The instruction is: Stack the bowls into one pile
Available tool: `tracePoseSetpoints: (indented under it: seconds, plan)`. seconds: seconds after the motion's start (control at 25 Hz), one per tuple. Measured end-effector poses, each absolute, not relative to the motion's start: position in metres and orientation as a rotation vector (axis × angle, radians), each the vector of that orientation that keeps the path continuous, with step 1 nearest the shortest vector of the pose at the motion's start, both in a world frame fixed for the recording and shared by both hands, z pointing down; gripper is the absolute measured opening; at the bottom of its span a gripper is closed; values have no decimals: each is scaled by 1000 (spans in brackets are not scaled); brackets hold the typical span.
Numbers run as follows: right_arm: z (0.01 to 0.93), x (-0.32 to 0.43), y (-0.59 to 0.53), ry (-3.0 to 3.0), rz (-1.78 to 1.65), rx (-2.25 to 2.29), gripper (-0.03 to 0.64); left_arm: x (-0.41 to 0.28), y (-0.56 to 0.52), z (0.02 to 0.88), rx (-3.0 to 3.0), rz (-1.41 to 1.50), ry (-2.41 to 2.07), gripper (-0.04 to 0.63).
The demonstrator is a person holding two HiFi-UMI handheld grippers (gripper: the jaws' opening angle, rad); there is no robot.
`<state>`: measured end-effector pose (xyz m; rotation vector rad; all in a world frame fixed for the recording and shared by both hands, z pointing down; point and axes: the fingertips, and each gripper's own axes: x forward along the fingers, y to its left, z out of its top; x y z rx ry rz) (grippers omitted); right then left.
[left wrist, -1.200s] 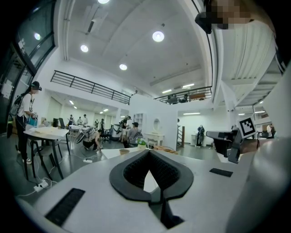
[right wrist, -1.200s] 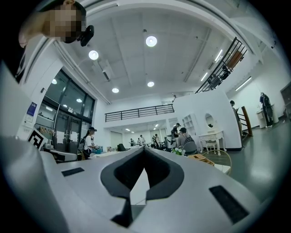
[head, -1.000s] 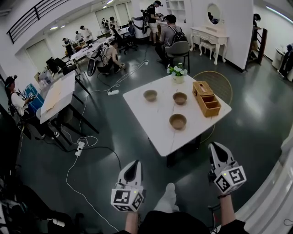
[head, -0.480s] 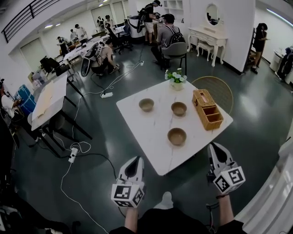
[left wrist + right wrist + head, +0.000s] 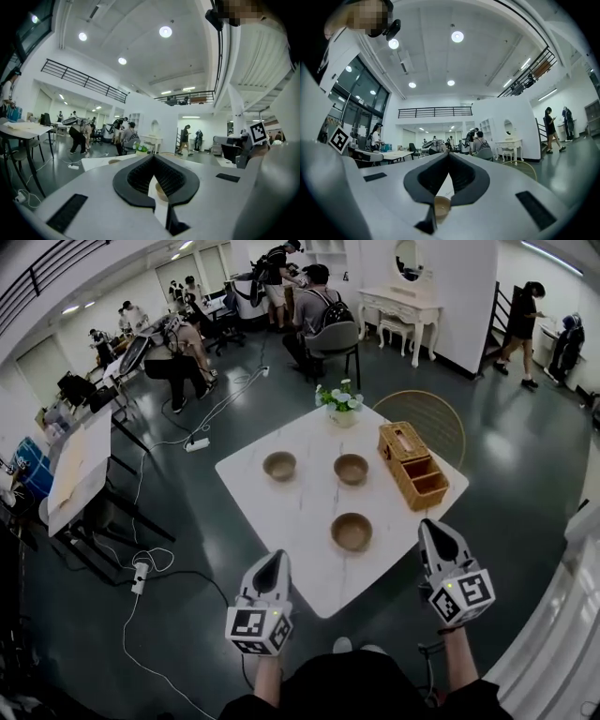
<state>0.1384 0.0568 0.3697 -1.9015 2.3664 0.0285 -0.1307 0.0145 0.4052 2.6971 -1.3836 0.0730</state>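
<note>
Bowls: three, all apart on the white table [image 5: 302, 521], none stacked yet.
Nearest bowl [image 5: 352, 532]: close to the table's front corner, ahead of the person and between the two grippers.
Far pair: left bowl [image 5: 279, 465] and right bowl [image 5: 352, 469] sit side by side further back, the right one near a wicker box [image 5: 412, 465].
Left gripper [image 5: 273, 561]: jaws closed tip to tip with nothing in them; the nearest bowl lies ahead and to its right.
Right gripper [image 5: 429, 526]: jaws likewise closed and empty; the nearest bowl lies ahead and to its left, showing low through the gap behind its tips in the right gripper view.
Nearer hand: about even, perhaps the right by a little (a judgement, not a clear lead).
Axis: the bowls are round, so no side is favoured for a grip on the rim.
Pose: both grippers held level, side by side, pointing toward the table, short of its edge.
Next move: jaws must open before either can take a rim.
</note>
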Motion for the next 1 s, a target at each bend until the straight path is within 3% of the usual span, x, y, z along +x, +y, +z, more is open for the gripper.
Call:
tracePoseSetpoints:
  seconds: [1.0]
  plan:
    - [430,133,-80,2700,-328,-1628,14,-94,-68,467,2475,207,-1394,14]
